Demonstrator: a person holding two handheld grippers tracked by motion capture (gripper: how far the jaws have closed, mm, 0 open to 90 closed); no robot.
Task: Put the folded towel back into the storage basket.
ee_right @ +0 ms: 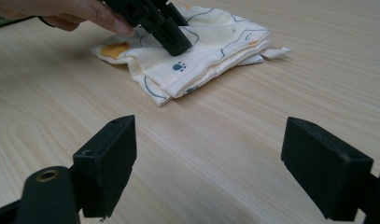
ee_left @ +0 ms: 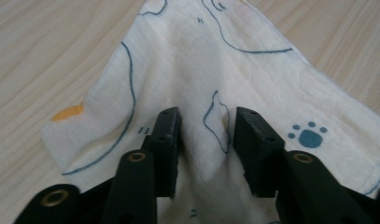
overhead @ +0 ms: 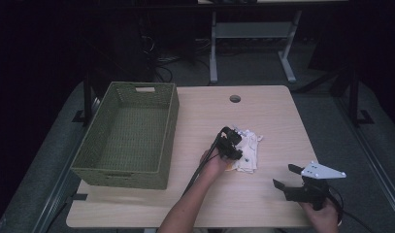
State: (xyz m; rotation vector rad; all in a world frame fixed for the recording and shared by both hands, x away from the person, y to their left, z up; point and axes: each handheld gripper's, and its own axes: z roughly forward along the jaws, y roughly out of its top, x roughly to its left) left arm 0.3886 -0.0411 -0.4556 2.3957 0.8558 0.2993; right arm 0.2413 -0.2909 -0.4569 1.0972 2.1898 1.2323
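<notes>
Lying folded near the middle of the surface (overhead: 263,111), a little toward its right edge, the white cloth (overhead: 247,148) shows blue line drawings, a blue paw print and orange patches. The left hand-held gripper (overhead: 232,145) points down onto it, its jaws partly closed with a raised ridge of the fabric between them; the pads (ee_left: 168,135) sit at either side of that fold without yet clearly pressing it, so the grip is not made. The right hand-held gripper (overhead: 285,177) hovers near the front right corner of the surface, well apart from the cloth, its jaws spread wide and holding nothing. A green woven basket (overhead: 163,121) stands along the left edge.
</notes>
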